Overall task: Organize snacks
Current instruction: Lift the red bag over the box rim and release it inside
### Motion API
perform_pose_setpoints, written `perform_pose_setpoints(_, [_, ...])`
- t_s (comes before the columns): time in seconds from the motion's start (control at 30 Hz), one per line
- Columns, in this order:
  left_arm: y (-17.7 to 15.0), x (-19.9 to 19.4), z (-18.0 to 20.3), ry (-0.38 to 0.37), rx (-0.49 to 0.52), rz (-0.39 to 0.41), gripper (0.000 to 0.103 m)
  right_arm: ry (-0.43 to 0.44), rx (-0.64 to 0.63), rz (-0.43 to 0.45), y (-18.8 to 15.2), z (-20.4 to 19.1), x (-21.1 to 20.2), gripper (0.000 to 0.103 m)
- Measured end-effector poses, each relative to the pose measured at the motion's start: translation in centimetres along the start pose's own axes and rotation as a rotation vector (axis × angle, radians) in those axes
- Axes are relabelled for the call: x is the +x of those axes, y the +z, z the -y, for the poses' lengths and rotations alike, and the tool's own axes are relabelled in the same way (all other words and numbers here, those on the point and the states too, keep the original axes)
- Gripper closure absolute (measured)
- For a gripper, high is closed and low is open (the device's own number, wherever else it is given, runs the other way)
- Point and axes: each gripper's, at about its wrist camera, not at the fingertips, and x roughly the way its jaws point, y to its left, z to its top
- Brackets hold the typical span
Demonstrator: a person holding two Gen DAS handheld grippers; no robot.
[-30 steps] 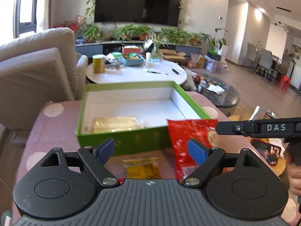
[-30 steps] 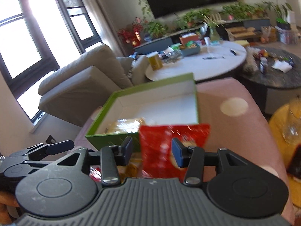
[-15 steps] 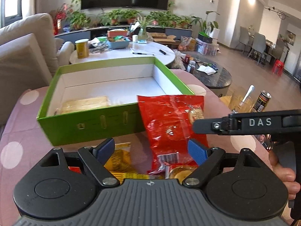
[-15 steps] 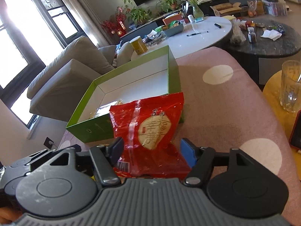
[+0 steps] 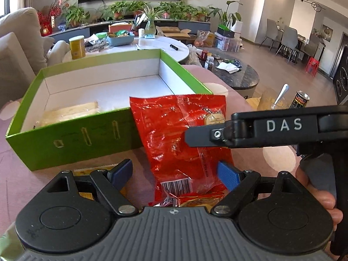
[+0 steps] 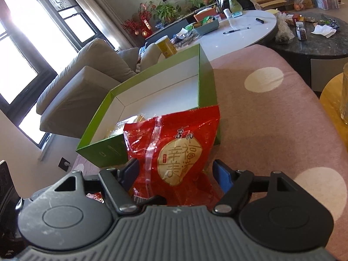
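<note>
A red snack bag [image 5: 174, 130] [image 6: 174, 148] stands on the pink cloth and leans on the front wall of the open green box [image 5: 71, 139] [image 6: 206, 76]. My right gripper [image 6: 176, 171] is open, with the bag's lower half between its fingers and a gap at the blue pad. From the left wrist view one of its fingers [image 5: 202, 133] crosses in front of the bag. My left gripper [image 5: 174, 171] is open too, low over the bag's bottom edge. A pale wrapped snack [image 5: 69, 111] lies inside the box. A yellow packet [image 5: 87, 170] lies partly hidden under the left gripper.
The pink spotted cloth [image 6: 271, 108] covers the table. A glass with a spoon [image 5: 271, 100] and a can [image 5: 301, 100] stand to the right. Behind the box are a white round table [image 5: 152, 45] with a yellow canister [image 5: 77, 46], and a sofa [image 6: 87, 76].
The right gripper's jaws opened and let go of the red bag, which went from held up to resting against the box. Both grippers sank lower and closer to the table.
</note>
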Motion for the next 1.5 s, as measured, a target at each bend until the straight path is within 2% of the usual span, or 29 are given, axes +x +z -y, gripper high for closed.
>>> perform_pose_setpoints(0.27, [0.1, 0.7, 0.2, -0.032, -0.009, -0.010, 0.018, 0.024, 0.029, -0.015, -0.2, 0.9, 0.6, 0.036])
perform_pose_setpoints(0.33, [0.0, 0.7, 0.3, -0.041, -0.012, -0.007, 0.020, 0.040, 0.041, -0.019, -0.2, 1.1, 0.7, 0.036])
perform_pose_setpoints(0.4, [-0.1, 0.6, 0.8, -0.047, 0.001, -0.003, 0.021, 0.085, 0.047, -0.026, -0.2, 1.0, 0.9, 0.044])
perform_pose_setpoints(0.47, [-0.2, 0.4, 1.3, -0.028, 0.036, -0.002, 0.022, 0.115, 0.037, -0.026, -0.3, 0.7, 0.5, 0.048])
perform_pose_setpoints(0.6, [-0.3, -1.2, 2.0, -0.033, 0.051, 0.018, 0.023, 0.098, -0.056, 0.006, -1.0, -1.1, -0.8, 0.048])
perform_pose_setpoints(0.73, [0.4, -3.7, 2.2, -0.048, 0.044, 0.082, 0.023, 0.105, -0.079, 0.066, -1.1, -2.5, -3.1, 0.048])
perform_pose_setpoints(0.93, [1.9, -6.2, 2.6, -0.041, 0.073, 0.168, 0.023, 0.118, -0.127, 0.152, 0.2, -4.5, -5.8, 0.048])
perform_pose_setpoints(1.07, [2.9, -6.8, 2.6, -0.027, 0.081, 0.196, 0.023, 0.116, -0.165, 0.183, 0.8, -5.8, -6.6, 0.049])
perform_pose_setpoints(1.23, [4.2, -7.1, 2.2, -0.012, 0.089, 0.220, 0.023, 0.123, -0.182, 0.201, 2.1, -6.1, -6.0, 0.048])
perform_pose_setpoints(1.5, [6.6, -5.7, 0.9, 0.010, 0.077, 0.214, 0.023, 0.169, -0.173, 0.184, 4.7, -5.7, -4.4, 0.048])
